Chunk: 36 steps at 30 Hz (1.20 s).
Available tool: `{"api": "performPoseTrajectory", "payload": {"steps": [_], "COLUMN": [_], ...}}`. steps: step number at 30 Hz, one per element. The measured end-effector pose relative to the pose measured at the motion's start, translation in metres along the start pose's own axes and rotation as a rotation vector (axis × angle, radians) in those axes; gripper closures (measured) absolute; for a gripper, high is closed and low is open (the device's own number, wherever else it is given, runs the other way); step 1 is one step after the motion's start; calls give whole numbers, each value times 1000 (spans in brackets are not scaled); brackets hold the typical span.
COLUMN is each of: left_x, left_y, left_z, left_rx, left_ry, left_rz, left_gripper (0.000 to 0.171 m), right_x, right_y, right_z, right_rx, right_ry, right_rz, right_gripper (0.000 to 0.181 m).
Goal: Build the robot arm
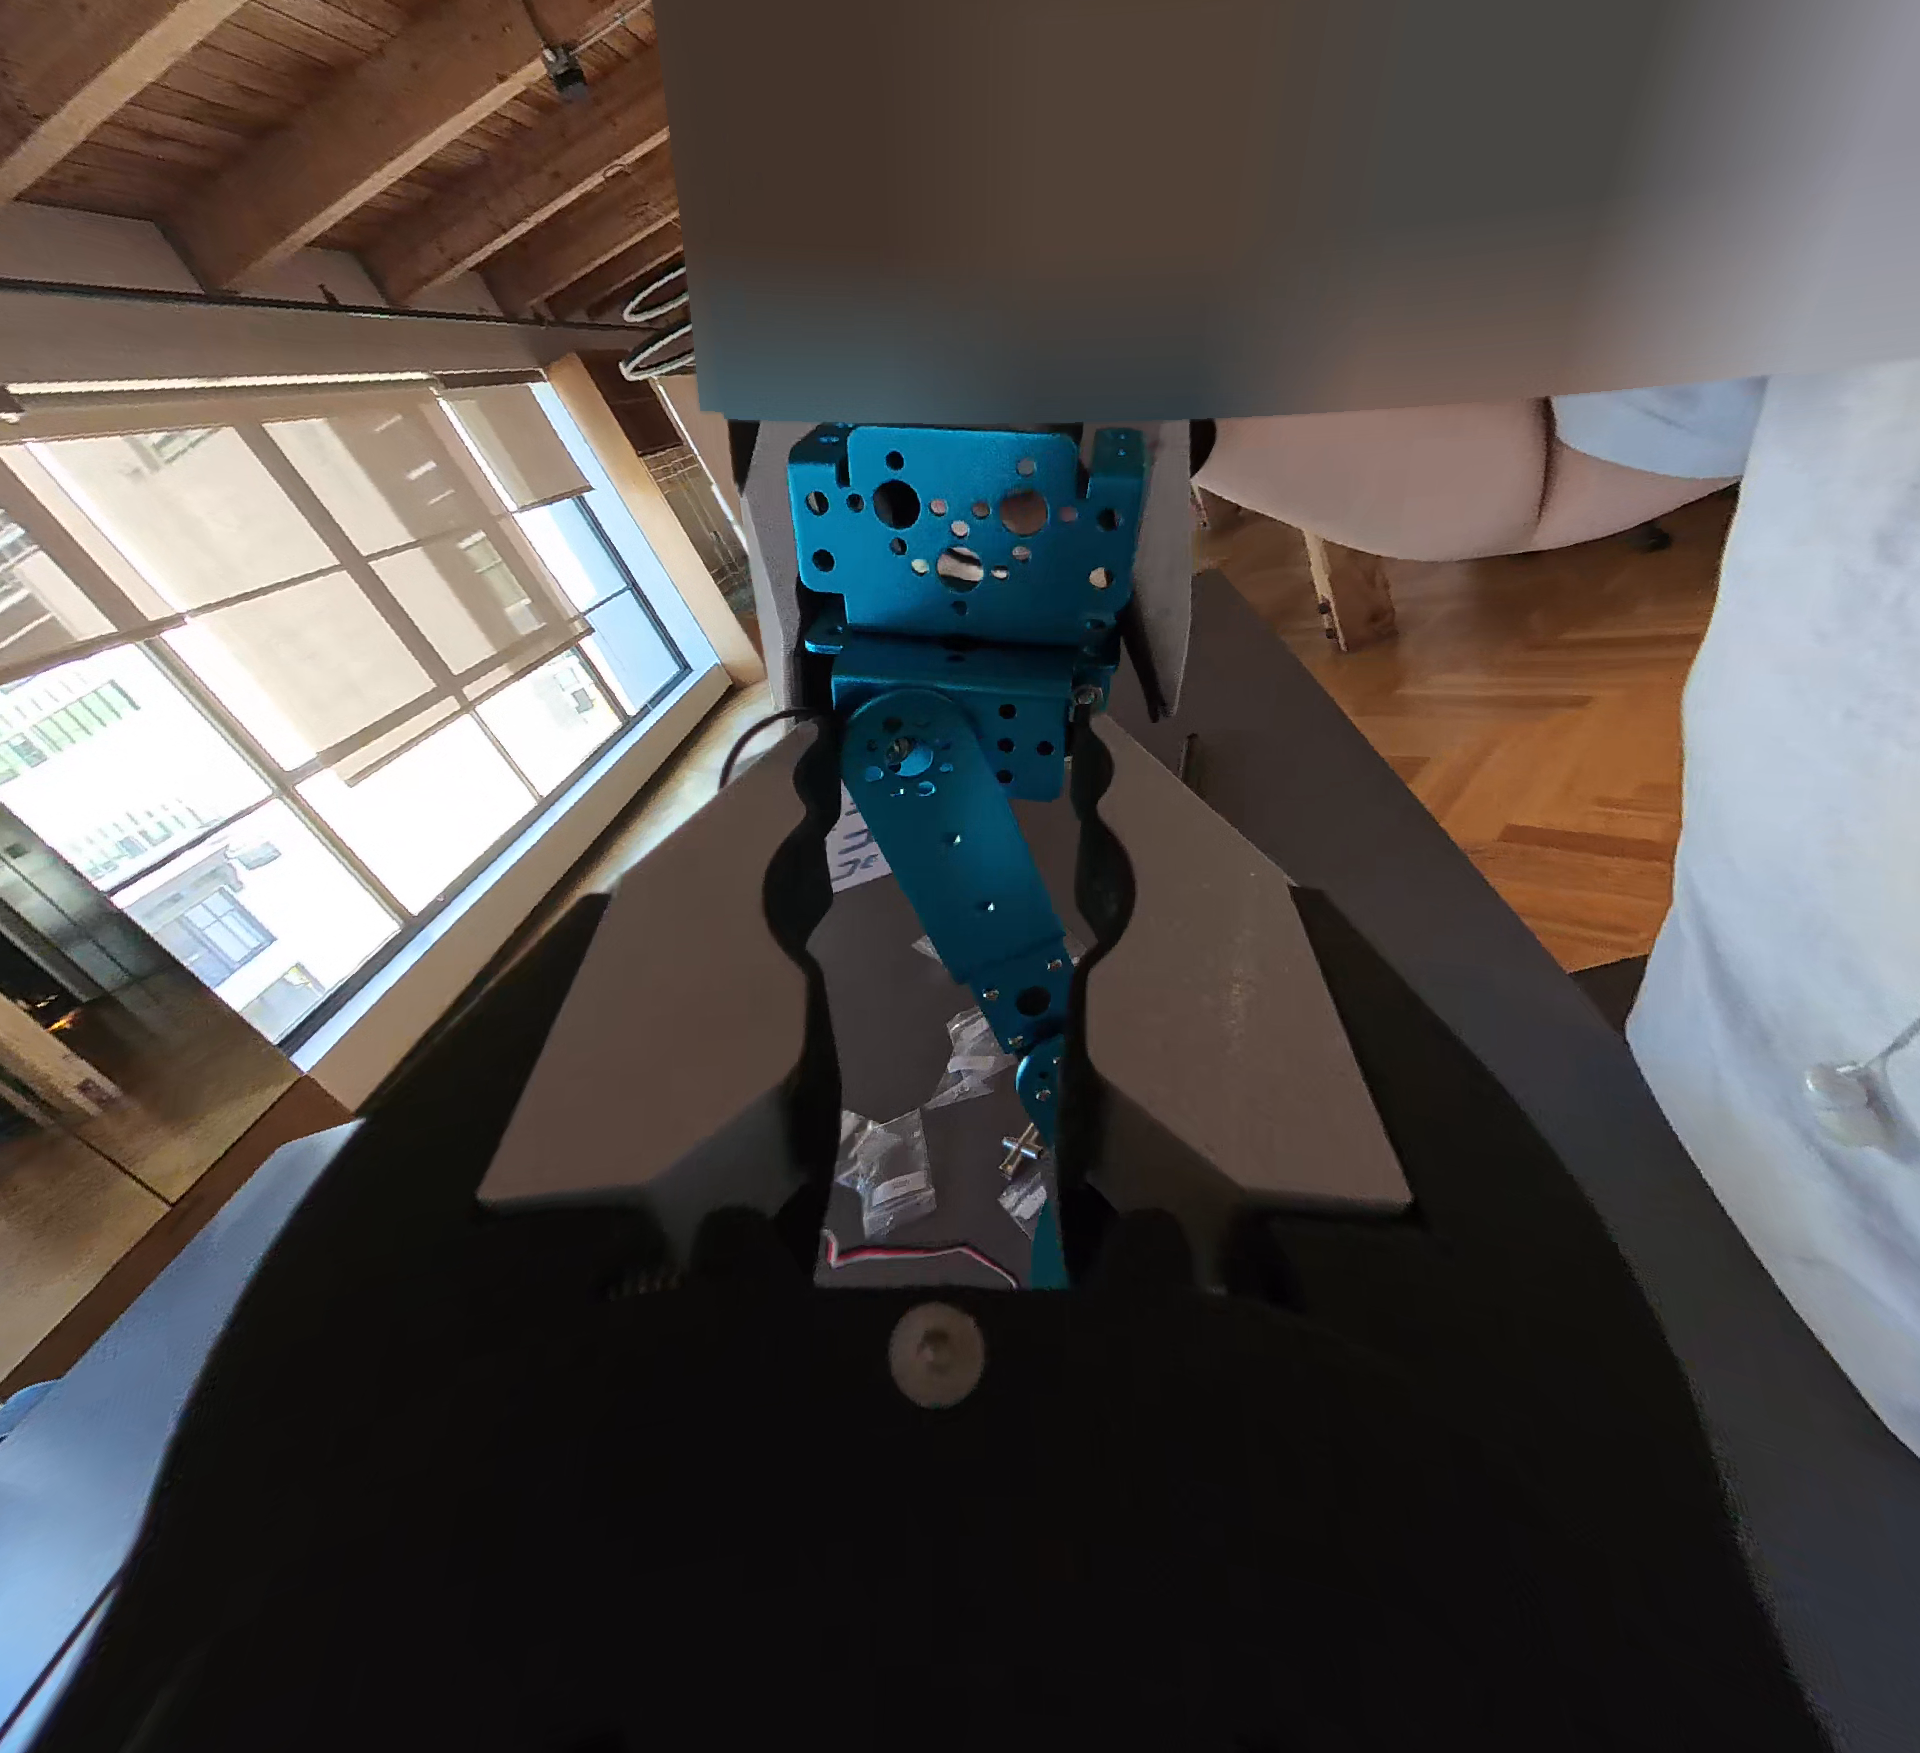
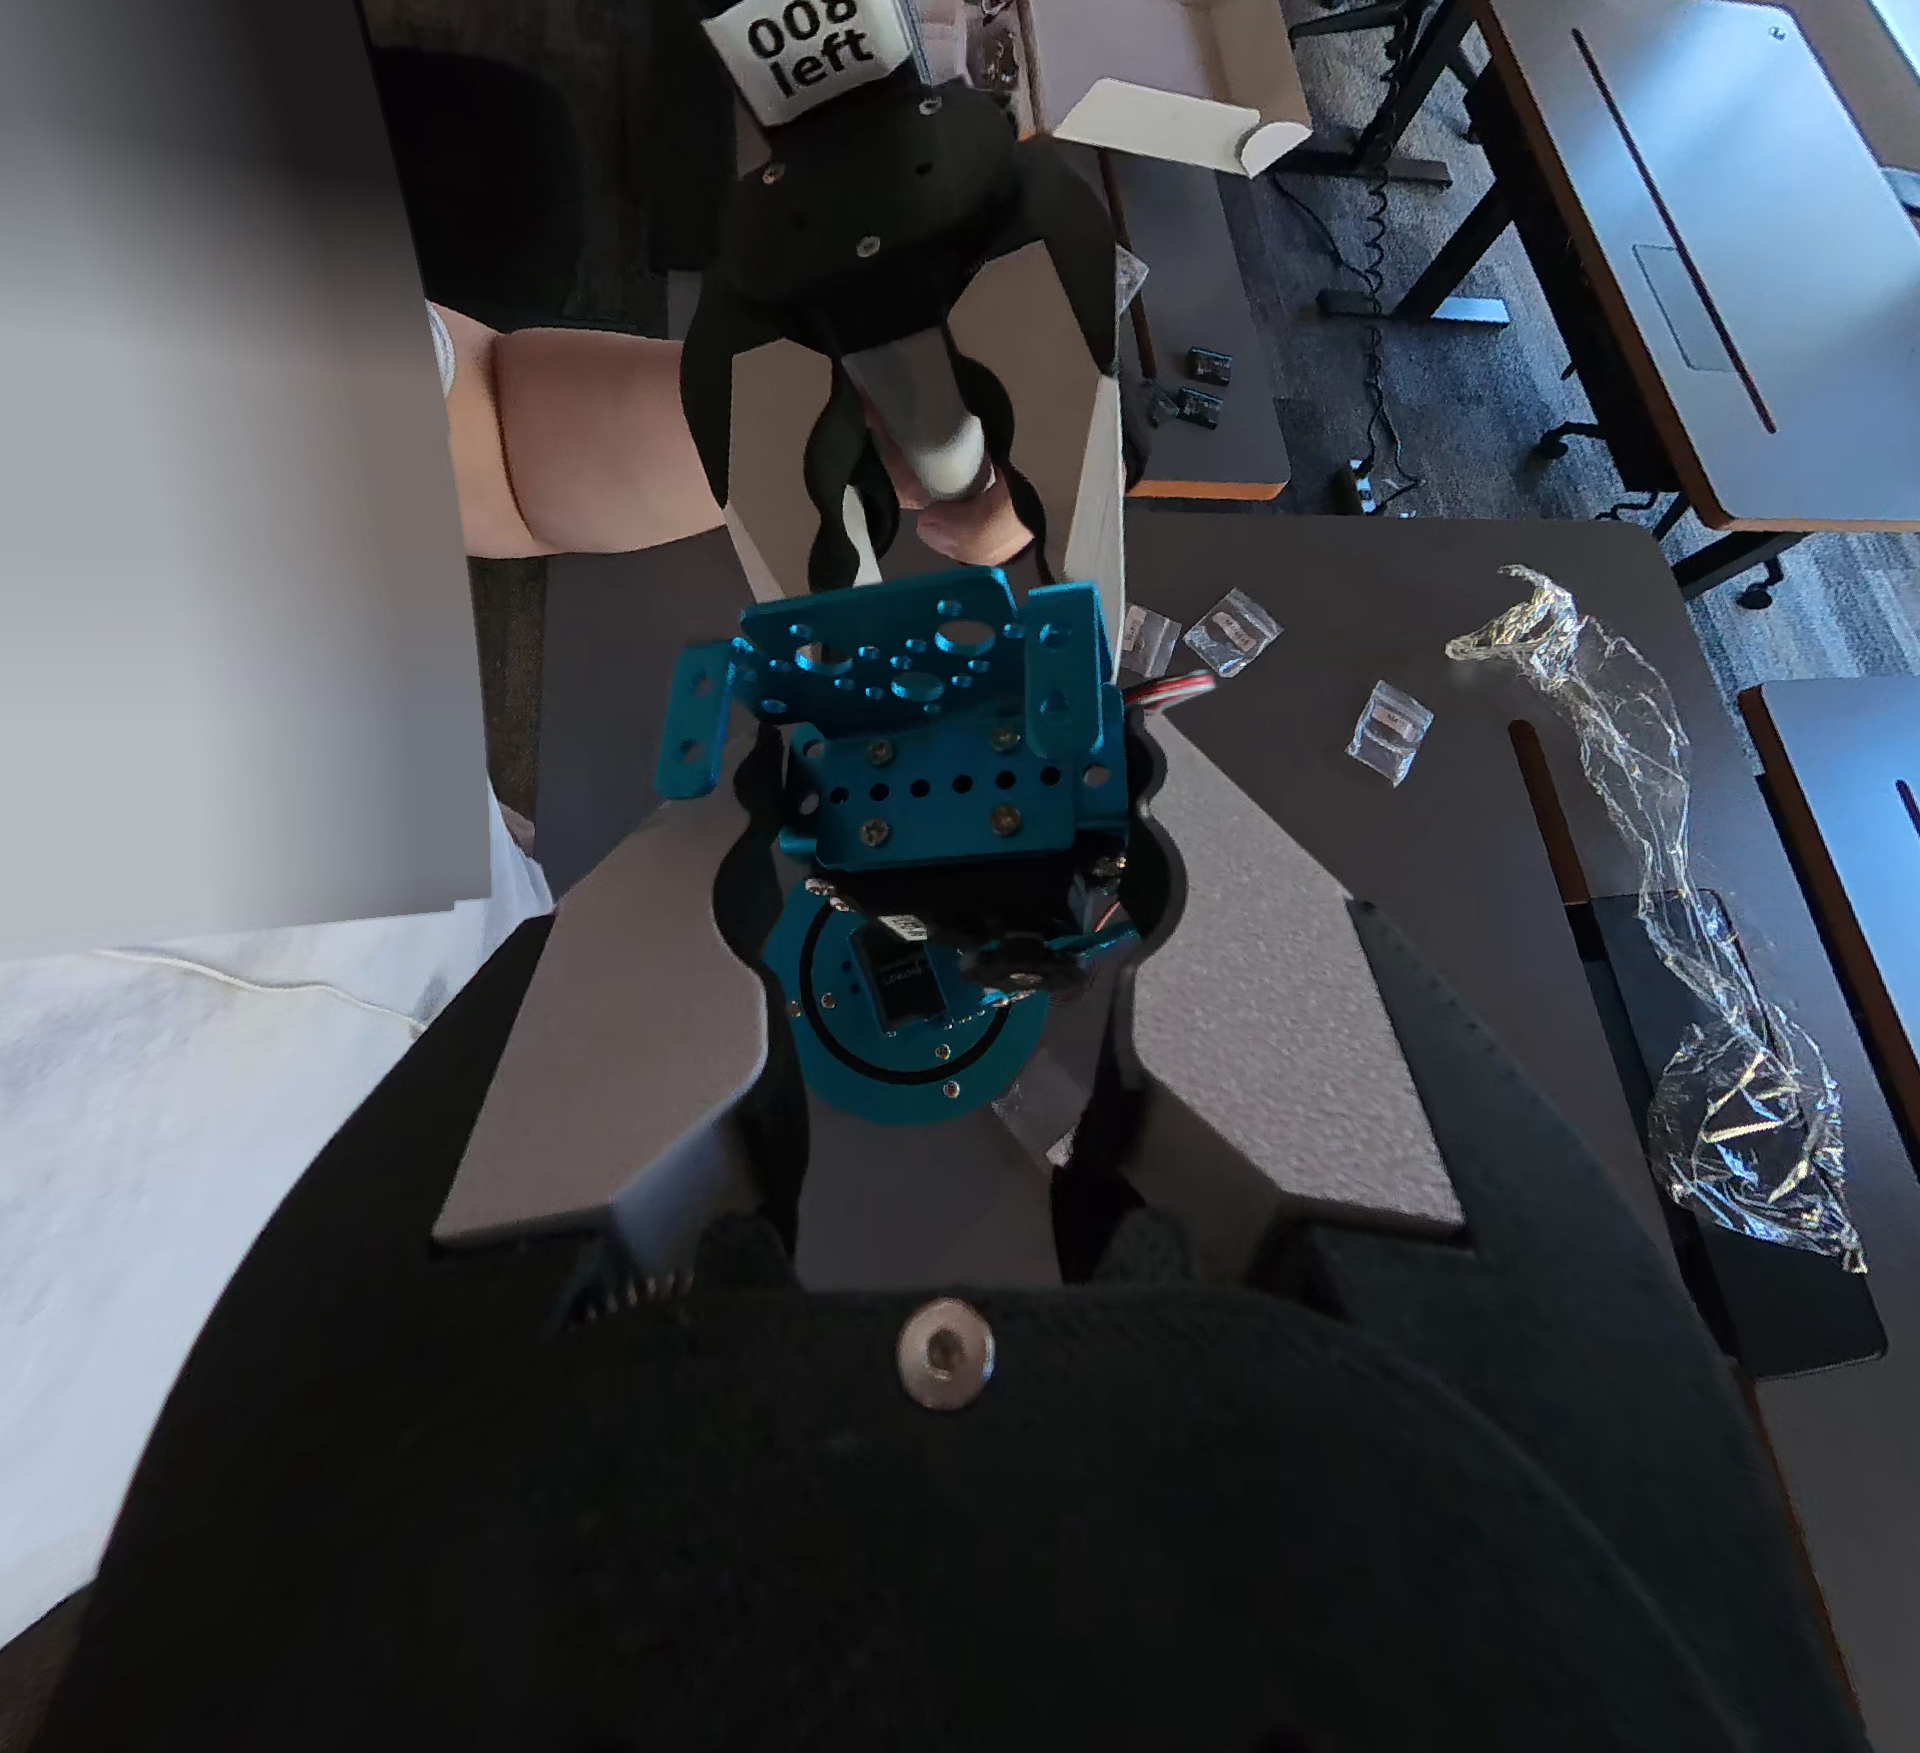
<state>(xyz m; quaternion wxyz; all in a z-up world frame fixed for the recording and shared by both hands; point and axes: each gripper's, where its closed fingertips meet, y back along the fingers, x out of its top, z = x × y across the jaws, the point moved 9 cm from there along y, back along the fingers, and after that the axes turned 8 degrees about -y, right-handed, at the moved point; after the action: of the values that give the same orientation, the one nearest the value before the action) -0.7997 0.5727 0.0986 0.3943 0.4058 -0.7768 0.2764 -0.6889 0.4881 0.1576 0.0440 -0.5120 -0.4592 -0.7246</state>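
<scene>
Two hand-held grippers meet over a dark table around a blue metal bracket assembly drilled with holes. The right gripper has its fingers closed on the assembly's lower block, with the round blue base plate and a black motor body lying between them toward 6 o'clock. The left gripper, coming in from 12 o'clock in the right wrist view, has its fingertips at the upper bracket plate; whether it is clamped on the plate cannot be told from there. In the left wrist view, the left gripper has its fingers close on either side of the assembly, with a long blue arm slanting down between them toward 5 o'clock; firm contact is not clear. An open white cardboard box stands at 1 o'clock beyond the table; its contents are hidden. Small clear bags lie on the table at 2 o'clock, just beside the assembly, one more farther right. Crumpled clear wrap trails along the table's right edge from 2 to 4 o'clock. More small bags and a red-and-white wire show on the table beneath the left gripper. A person's white sleeve fills 8 o'clock, and a bare forearm crosses behind the left gripper.
</scene>
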Motion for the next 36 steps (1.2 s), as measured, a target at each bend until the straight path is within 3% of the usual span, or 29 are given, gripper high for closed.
{"api": "performPoseTrajectory", "payload": {"steps": [9,11,13,18,25,36], "left_x": [-1,-4,-8,-19,-32,-36], "left_y": [2,4,10,11,-9,-14], "left_z": [1,-1,-5,6,21,20], "left_rx": [17,4,24,12,198,35], "left_ry": [22,96,178,284,228,315], "left_rz": [69,83,92,-34,-45,72], "left_gripper": [129,127,115,133,141,150], "right_x": [2,2,2,4,11,14], "right_y": [1,1,-1,-2,-4,-2], "right_z": [4,4,5,2,2,4], "right_rx": [76,80,53,32,39,189], "right_ry": [17,21,38,80,134,175], "right_rz": [27,11,-7,-32,-112,-161], "right_gripper": [117,117,117,117,118,119]}}
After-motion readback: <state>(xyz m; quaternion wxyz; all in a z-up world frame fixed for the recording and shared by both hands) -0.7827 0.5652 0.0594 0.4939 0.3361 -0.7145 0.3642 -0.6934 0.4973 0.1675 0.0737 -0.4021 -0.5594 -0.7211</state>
